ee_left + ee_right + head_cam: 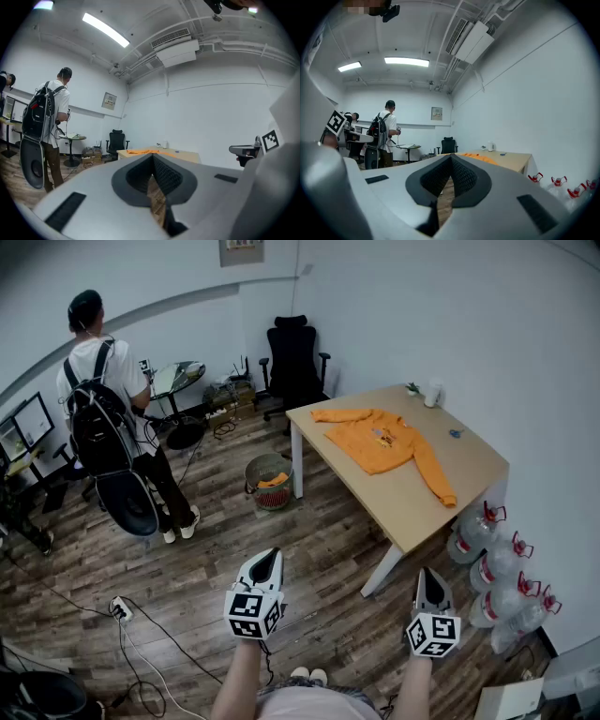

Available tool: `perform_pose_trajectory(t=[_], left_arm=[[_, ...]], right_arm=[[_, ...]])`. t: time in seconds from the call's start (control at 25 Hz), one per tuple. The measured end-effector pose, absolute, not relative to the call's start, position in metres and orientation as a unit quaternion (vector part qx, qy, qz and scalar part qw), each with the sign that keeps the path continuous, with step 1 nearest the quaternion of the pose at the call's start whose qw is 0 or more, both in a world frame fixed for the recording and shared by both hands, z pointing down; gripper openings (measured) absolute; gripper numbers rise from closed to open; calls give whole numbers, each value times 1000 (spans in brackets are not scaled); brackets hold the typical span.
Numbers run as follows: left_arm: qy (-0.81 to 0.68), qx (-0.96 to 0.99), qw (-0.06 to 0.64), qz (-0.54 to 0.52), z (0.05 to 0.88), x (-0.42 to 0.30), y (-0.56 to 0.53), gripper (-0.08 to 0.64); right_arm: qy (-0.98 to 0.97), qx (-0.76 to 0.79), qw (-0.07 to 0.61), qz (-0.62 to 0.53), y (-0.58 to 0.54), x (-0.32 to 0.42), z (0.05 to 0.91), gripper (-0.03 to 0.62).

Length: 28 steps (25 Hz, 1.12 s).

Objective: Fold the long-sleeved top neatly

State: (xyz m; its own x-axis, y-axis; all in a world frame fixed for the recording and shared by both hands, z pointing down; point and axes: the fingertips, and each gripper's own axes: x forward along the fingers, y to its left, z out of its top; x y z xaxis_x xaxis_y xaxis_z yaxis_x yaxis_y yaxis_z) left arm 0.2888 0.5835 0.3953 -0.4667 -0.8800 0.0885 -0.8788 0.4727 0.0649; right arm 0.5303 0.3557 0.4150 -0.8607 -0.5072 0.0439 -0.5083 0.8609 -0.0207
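Observation:
An orange long-sleeved top (384, 444) lies spread flat on a light wooden table (469, 474), one sleeve reaching left, the other toward the near right edge. In the left gripper view the top (140, 151) is a thin orange strip on the far table; in the right gripper view the top (480, 158) shows the same way. My left gripper (266, 564) and right gripper (427, 583) are held level over the wood floor, well short of the table. Both are shut with nothing between the jaws (152, 157) (451, 158).
A person with a black backpack (103, 427) stands at the left by a round side table (178, 376). A black office chair (292, 357) and a basket (270, 482) sit near the table's left end. Water jugs (497, 559) line the right wall. Cables and a power strip (120, 608) cross the floor.

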Motion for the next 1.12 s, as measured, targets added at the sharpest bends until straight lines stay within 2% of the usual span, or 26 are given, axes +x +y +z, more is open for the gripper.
perform_pose_trajectory(t=[1.12], left_arm=[[-851, 519, 82, -8, 417, 277, 578, 2]], right_arm=[[-967, 253, 19, 30, 358, 507, 421, 9]])
